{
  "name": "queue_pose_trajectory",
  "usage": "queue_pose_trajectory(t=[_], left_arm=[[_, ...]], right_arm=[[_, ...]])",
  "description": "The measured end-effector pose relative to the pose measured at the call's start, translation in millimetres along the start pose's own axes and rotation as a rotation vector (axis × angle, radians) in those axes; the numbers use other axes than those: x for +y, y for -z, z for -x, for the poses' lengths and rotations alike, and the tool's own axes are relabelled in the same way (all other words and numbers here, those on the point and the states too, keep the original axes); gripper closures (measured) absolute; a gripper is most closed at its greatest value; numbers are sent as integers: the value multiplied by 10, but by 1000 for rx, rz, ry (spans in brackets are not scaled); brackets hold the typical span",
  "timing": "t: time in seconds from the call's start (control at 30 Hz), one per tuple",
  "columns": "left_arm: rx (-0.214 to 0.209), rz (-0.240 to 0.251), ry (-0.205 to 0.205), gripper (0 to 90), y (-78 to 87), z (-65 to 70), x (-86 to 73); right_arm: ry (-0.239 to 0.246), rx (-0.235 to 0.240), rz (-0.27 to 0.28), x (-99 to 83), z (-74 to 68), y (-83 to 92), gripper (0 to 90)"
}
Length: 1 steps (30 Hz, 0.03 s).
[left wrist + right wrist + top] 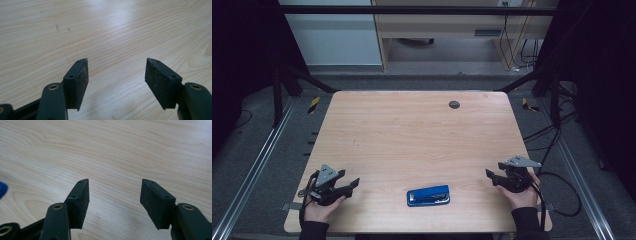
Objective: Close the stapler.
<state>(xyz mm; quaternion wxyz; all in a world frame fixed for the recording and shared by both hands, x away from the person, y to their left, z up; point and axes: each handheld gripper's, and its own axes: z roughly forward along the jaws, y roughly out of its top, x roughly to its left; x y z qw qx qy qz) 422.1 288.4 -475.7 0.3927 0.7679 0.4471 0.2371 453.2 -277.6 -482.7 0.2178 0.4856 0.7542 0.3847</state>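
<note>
Two sets of tongs and one stapler, that's the whole setup. From the high view, the surface (412, 130) is a pale wood-grain laminate slab with rounded corners and a small dark round plug (454, 104) near its far edge. The blue stapler (428, 195) lies flat near the near edge, roughly in the middle, a glossy boxy wedge with a strip of silver metal along its lower side. It sits between the two hands, well apart from both. The left tongs (353, 184) rest at the near left corner, black and angular with a grey three-cornered plate on top, tips pointing toward the stapler. The right tongs (492, 173) hover at the near right edge, same build, cable looping off behind.

Left gripper view: the left tongs (116, 71) are spread wide with just bare wood grain between the jaws. Pads (82, 80) look like rough, matte black foam on hard plastic blocks.

Right gripper view: the right tongs (113, 191) are released too, nothing between them. A sliver of the blue stapler (2, 189) peeks in at the left edge, blurry.
</note>
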Motion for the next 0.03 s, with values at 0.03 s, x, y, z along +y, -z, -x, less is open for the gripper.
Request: queue_pose_trajectory(t=[0.03], left_arm=[[4, -1, 4, 353, 0, -15, -4]], right_arm=[[-3, -1, -1, -4, 19, -5, 407]])
